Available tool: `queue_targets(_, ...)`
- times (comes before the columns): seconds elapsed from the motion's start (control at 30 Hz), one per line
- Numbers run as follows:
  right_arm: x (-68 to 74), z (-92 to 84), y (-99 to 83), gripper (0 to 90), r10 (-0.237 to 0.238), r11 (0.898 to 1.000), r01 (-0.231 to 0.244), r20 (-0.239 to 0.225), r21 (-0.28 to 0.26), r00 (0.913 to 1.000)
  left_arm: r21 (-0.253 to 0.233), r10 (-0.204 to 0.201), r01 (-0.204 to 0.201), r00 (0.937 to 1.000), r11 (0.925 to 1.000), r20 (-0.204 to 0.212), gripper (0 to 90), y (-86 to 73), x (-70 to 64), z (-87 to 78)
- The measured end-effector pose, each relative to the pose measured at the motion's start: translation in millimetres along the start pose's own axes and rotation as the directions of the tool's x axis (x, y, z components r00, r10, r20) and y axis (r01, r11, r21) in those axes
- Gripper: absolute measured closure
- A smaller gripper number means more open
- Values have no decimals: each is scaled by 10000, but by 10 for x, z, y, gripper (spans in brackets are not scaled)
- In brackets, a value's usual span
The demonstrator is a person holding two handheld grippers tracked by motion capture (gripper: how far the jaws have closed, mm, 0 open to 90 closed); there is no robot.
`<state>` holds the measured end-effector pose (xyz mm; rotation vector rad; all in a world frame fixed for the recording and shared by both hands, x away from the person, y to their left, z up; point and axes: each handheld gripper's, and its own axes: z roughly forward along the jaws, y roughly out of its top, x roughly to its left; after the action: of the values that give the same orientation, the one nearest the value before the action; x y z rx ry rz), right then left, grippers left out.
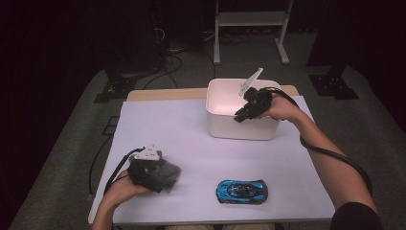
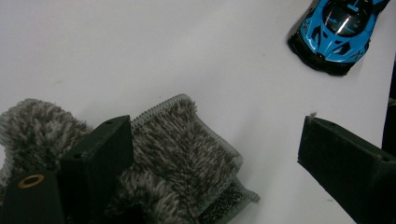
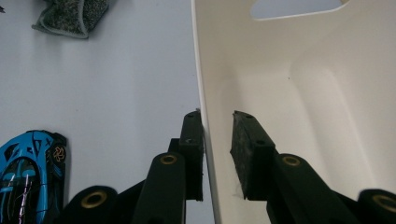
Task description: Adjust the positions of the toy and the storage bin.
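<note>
White bin [image 1: 243,125] is sitting at the far right of the counter [image 1: 201,143], and your right tool [image 1: 249,109] is straddling its near wall. In the right gripper view that wall [image 3: 201,93] is running up between the two black jaws: the outer jaw is lying against the wall's outside face, while the inner jaw is standing a little way off inside the bin, so a narrow gap is showing on that side. The jaws are drawn fairly close together, yet I cannot tell whether they are actually pinching the wall. Nothing else is lying between them.

Your left tool [image 1: 155,173] is resting low at the near left of the counter, well apart from the bin. Its jaws are standing wide apart and are gripping nothing. A grey shaggy cloth [image 2: 177,163] is lying bunched under and beside one jaw, touching it, while the other jaw is hanging over bare counter.

A blue toy car [image 1: 242,191] is sitting between your two tools, near the counter's front edge, to the right of your left tool and well in front of the bin. Neither tool is touching it.
</note>
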<state>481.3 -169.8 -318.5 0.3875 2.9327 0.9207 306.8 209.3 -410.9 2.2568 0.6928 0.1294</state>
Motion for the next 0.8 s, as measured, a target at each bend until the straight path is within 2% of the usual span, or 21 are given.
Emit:
queue_targets(0.2,13,11,31,838,-106,9998,111,-247,188,9996,29,-43,43,10000,10000,33,98,-15,-2,5)
queue_targets(0.63,72,12,32,856,-319,9993,322,-133,189,9994,217,16,-18,10000,9998,90,97,-11,-14,28)
queue_targets(0.8,118,33,69,866,-460,9987,466,-307,202,9985,139,-74,73,9999,9999,116,98,-17,-10,21)
